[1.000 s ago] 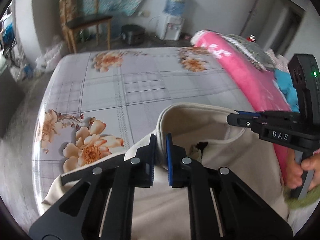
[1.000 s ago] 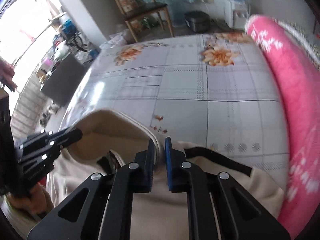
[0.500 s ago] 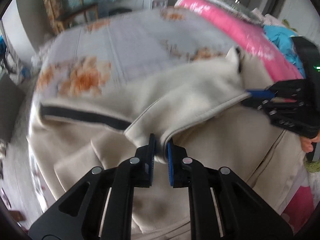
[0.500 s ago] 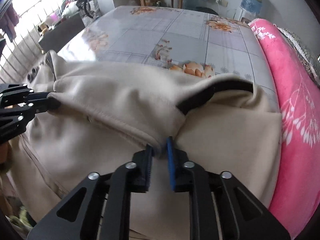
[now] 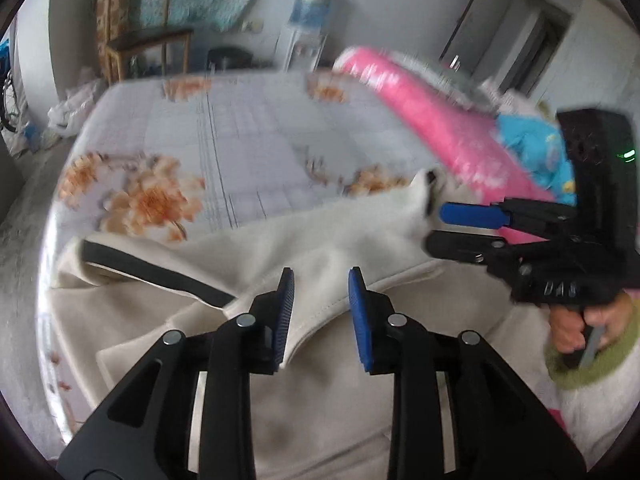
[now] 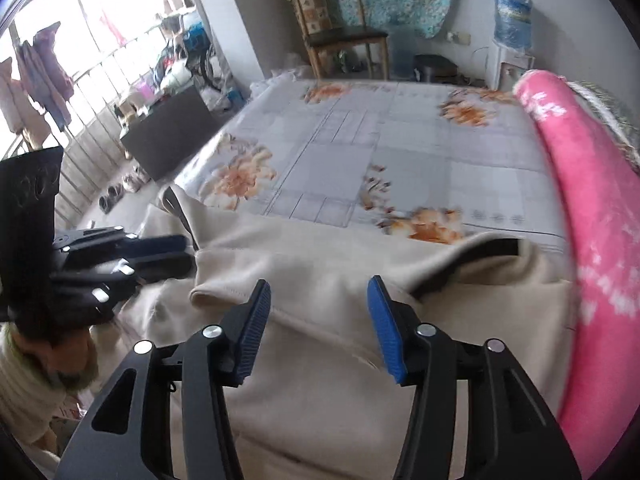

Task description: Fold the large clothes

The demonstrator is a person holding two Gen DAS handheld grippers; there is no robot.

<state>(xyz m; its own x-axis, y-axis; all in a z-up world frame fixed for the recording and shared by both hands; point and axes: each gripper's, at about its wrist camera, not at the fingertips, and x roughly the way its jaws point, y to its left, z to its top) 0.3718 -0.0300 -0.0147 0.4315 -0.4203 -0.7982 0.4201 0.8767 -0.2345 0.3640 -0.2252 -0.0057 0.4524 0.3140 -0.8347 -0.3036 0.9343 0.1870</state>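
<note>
Spread flat across the near end of a bed with a grey floral-print sheet (image 6: pixel 400 152): a cream fabric garment with black trim (image 6: pixel 320 280), one edge folded over. Just above it, left gripper (image 5: pixel 320 304) with blue-padded fingers parted, holding nothing. Right gripper (image 6: pixel 318 320) likewise spread wide and unloaded over the cloth. Alongside, at right, a rolled pink blanket (image 6: pixel 600 240).
</note>
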